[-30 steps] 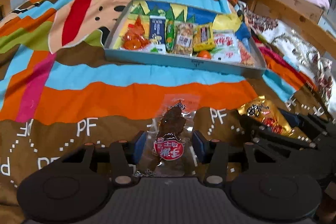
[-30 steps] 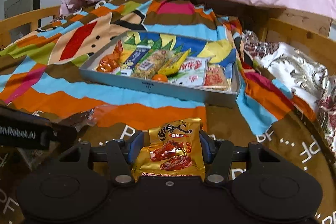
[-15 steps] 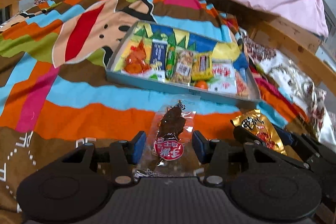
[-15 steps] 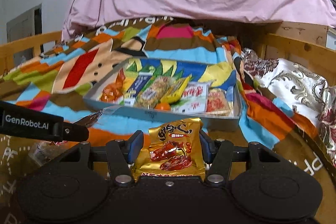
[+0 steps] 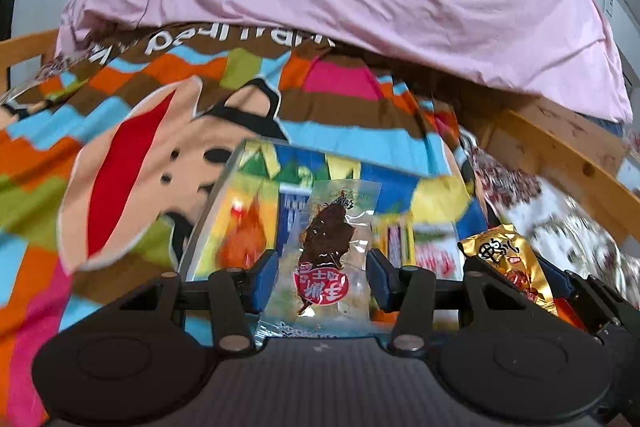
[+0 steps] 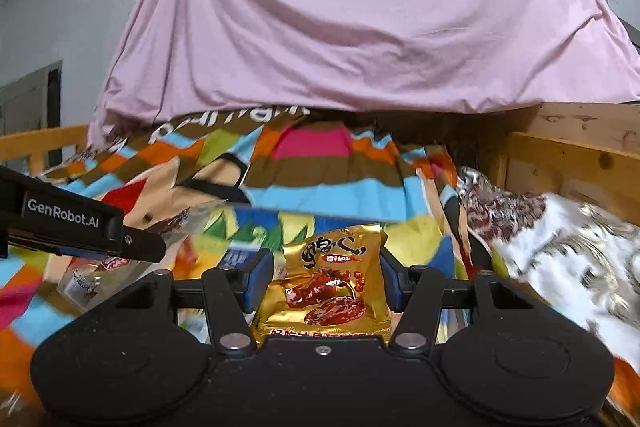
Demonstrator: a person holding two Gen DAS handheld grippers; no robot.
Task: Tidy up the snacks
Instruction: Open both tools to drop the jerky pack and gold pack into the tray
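Clear packet with dark dried meat and a red round label: clamped upright between the blue fingers of the left gripper, partly open, pads pressing both edges. It is held above the tray, off the blanket.

Gold packet with glossy brown meat printed on it: pinched the same way by the right gripper, partly open, fingers on both sides. In the left view it shows just right of the clear packet.

Tray is blurred; packets inside it are not readable. It sits on the striped cartoon blanket on the bed. Pink sheet piled behind, wooden bed rail to the right, floral cloth beside it.
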